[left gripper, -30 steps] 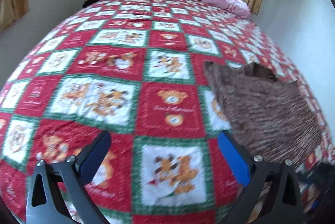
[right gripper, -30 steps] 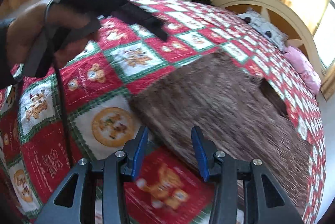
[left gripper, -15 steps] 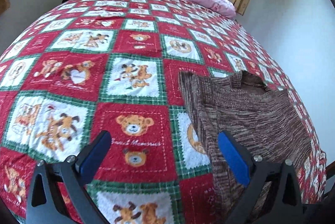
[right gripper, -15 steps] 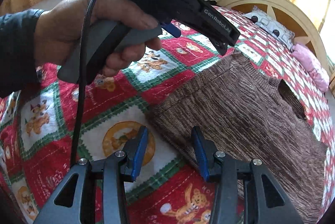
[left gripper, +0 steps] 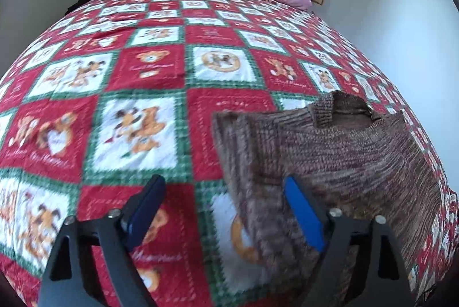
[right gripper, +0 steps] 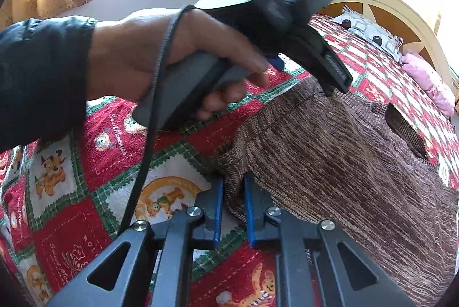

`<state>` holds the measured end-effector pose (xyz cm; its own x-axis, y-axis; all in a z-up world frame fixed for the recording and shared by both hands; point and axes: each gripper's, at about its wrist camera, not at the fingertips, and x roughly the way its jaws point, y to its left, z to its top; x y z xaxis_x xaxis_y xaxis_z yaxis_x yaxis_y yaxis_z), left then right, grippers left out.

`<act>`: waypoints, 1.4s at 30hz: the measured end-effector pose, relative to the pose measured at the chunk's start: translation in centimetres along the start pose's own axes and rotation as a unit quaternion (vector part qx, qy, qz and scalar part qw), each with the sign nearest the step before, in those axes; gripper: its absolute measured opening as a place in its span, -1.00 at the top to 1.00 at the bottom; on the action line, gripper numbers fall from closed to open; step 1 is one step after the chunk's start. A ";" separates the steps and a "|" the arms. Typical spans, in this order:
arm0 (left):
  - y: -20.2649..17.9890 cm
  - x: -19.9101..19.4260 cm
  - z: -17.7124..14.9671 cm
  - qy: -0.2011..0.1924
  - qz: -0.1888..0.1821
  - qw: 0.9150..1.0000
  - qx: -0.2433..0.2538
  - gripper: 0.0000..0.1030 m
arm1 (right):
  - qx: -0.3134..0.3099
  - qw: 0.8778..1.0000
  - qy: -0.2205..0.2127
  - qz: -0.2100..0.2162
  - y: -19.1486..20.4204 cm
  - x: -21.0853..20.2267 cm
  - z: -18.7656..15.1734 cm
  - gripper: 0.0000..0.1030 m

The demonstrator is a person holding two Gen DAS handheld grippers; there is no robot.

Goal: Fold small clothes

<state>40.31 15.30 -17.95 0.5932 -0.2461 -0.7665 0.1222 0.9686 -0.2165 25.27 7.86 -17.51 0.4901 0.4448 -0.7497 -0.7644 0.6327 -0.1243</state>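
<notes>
Brown sweater [left gripper: 344, 157] lies flat on the quilt [left gripper: 143, 111], well short of the pillows. Right claw [right gripper: 232, 209] pinches its near corner. Left claw [left gripper: 223, 215] gapes wide, holding nothing, straddling the side edge. Risk: thin pinch slips when lifted, skewing the fold.

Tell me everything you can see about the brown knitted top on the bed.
The brown knitted top is a chunky, marled brown-and-cream ribbed knit, lying mostly flat on the red-and-green teddy quilt, neckline toward the headboard. Its neck opening gapes dark. The right gripper pinches a raised corner of its hem; the left gripper hangs open over its left edge.
</notes>
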 end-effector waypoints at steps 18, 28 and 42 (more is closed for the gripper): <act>-1.0 -0.3 0.7 0.000 -0.078 0.996 -0.045 0.71 | 0.019 0.999 -0.029 0.002 -1.5 -4.5 -1.4 0.92; -4.0 -2.6 2.8 -0.027 -0.124 0.989 -0.071 0.72 | 0.089 0.994 -0.062 -0.022 -7.2 -9.2 -3.7 0.93; -12.9 -2.7 5.4 -0.043 -0.156 0.986 -0.039 0.73 | 0.182 0.976 -0.111 -0.044 -14.4 -15.4 -8.2 0.93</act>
<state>41.47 3.65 -9.80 0.6020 -0.5253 -0.6014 0.2498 0.8392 -0.4830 25.26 -13.31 -9.54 0.6562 0.4794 -0.5827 -0.5355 0.8399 0.0879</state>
